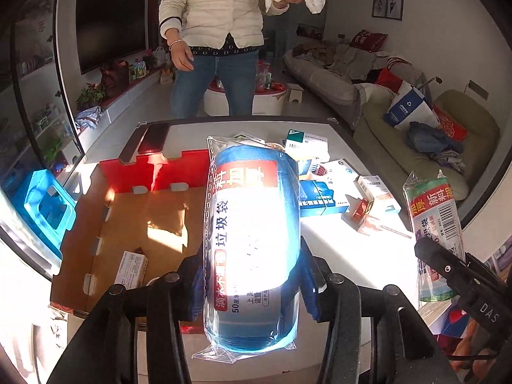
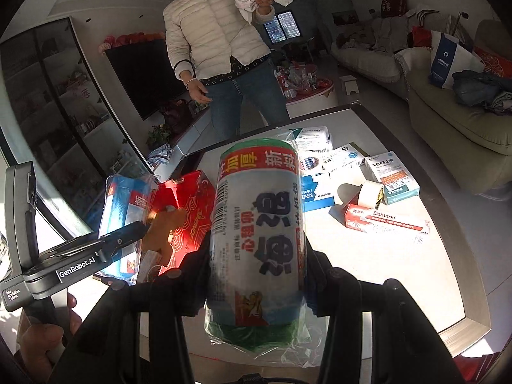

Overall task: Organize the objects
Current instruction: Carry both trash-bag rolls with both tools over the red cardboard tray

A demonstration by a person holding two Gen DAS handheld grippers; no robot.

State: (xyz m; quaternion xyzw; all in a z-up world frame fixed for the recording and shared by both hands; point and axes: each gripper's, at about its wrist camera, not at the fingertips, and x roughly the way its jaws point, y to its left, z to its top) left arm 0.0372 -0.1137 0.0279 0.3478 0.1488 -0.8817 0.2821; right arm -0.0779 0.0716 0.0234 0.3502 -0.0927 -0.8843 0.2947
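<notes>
My left gripper point(image 1: 251, 265) is shut on a blue roll of trash bags point(image 1: 252, 211) in clear plastic wrap, held lengthwise above the table point(image 1: 352, 256) beside an open cardboard box point(image 1: 144, 217) with a red flap. My right gripper point(image 2: 259, 262) is shut on a green roll of trash bags point(image 2: 259, 224) with a white and red label. Each view shows the other hand: the green roll point(image 1: 435, 220) and right gripper point(image 1: 425, 249) at right, the blue roll point(image 2: 128, 211) and left gripper point(image 2: 140, 228) at left.
Several medicine boxes point(image 2: 392, 177), a tape roll point(image 2: 371, 193) and a red-white Daktarin box point(image 2: 387, 222) lie on the table's far right. One small box point(image 1: 131, 268) lies inside the cardboard box. A person point(image 1: 217, 32) holding a white cloth stands beyond the table. A blue basket point(image 1: 44, 204) sits left.
</notes>
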